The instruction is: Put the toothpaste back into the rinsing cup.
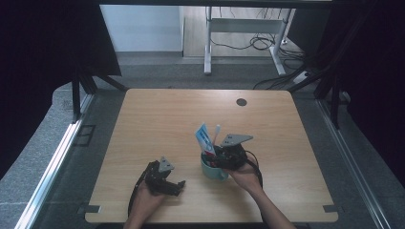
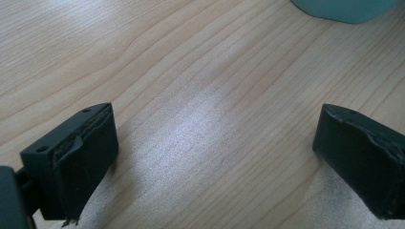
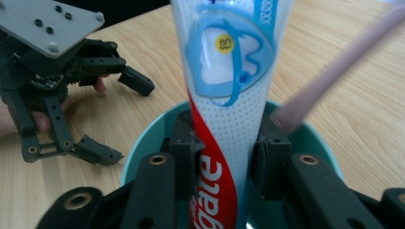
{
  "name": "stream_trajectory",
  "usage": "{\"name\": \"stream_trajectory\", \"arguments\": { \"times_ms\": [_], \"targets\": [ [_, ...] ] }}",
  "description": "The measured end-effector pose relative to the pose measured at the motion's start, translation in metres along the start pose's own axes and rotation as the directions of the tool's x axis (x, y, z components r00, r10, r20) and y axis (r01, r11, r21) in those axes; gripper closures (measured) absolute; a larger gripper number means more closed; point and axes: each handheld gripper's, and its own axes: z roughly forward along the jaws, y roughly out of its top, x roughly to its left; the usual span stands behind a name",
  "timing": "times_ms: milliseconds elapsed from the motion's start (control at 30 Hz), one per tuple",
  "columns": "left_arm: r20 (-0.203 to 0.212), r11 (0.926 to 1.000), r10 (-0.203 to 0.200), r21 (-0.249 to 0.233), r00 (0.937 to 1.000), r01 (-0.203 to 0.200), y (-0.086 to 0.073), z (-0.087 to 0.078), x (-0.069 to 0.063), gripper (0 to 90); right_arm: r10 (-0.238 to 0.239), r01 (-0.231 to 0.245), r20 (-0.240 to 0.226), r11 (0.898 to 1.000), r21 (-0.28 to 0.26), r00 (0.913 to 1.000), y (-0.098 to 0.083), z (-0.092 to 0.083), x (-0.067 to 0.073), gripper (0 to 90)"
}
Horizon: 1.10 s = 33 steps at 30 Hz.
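A teal cup stands near the table's front middle. A white, blue and red toothpaste tube rises upright out of it, with a pale pink toothbrush leaning beside it. My right gripper reaches into the cup from the right. In the right gripper view its pads press both sides of the toothpaste tube just inside the cup rim, and the toothbrush slants up to the right. My left gripper rests on the wood left of the cup, open with bare table between its fingers.
The wooden table has a dark round grommet near its far edge. The cup's base shows at the top of the left gripper view. The left gripper lies open beyond the cup in the right gripper view.
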Motion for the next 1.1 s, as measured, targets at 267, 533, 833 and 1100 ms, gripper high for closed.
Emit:
{"name": "stream_trajectory", "arguments": {
  "times_ms": [267,533,833,1100],
  "targets": [
    [0.000,1.0000,0.002,0.001,1.0000,-0.002,0.000,0.000,0.000,1.6,0.017,-0.017,-0.006,1.000,-0.016,0.9998,0.000,-0.003,-0.001,62.1],
    [0.000,1.0000,0.001,0.000,1.0000,-0.001,0.000,0.000,0.000,1.6,0.033,-0.033,-0.016,0.999,-0.006,0.9993,0.007,-0.010,-0.002,50.1],
    [0.000,1.0000,0.001,0.000,1.0000,-0.001,0.000,0.000,0.000,1.6,0.030,-0.029,-0.011,0.999,0.044,0.9995,0.012,-0.019,0.003,33.5],
    [0.000,1.0000,0.000,0.000,1.0000,0.000,0.000,0.000,0.000,1.7,0.013,-0.013,-0.008,0.996,0.087,0.9999,0.013,-0.024,0.008,22.7]
  ]
}}
